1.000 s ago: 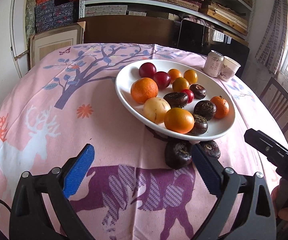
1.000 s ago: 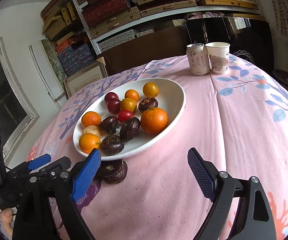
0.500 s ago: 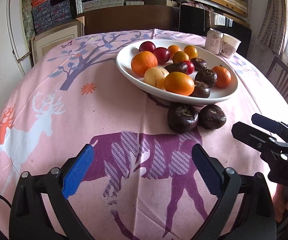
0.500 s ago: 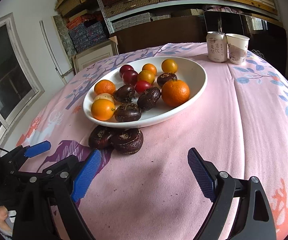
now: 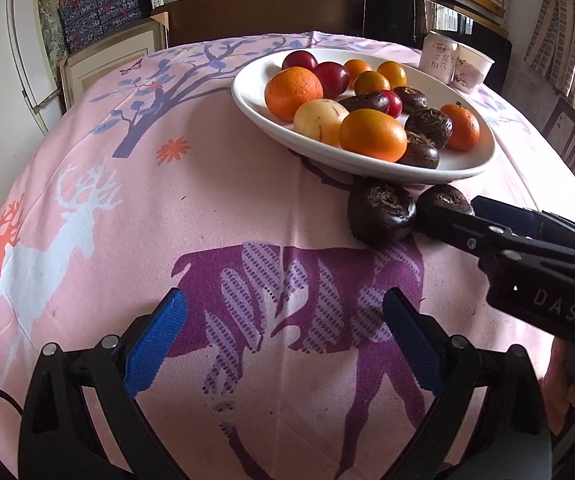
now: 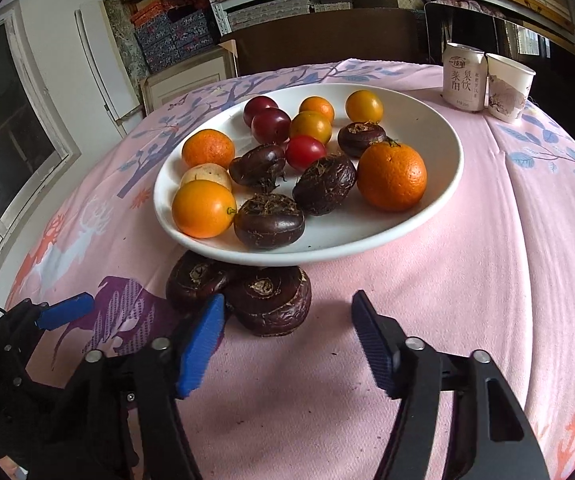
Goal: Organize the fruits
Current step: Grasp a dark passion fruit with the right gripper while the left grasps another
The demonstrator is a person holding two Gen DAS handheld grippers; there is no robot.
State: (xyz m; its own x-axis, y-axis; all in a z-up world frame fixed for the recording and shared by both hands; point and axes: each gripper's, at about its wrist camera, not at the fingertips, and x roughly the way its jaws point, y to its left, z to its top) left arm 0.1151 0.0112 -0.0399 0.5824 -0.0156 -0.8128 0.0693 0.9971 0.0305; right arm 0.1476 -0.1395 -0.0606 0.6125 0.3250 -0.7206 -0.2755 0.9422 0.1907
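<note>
Dark chestnut (image 6: 273, 304) between right tongs (image 6: 287, 344)

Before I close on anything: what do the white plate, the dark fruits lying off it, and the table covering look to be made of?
White plate: likely glazed ceramic, smooth with soft sheen. Dark fruits: water-chestnut-like, glossy purple-brown skin with fibrous tufts on top, probably firm. Tablecloth: printed pink fabric, matte, with creases.
</note>
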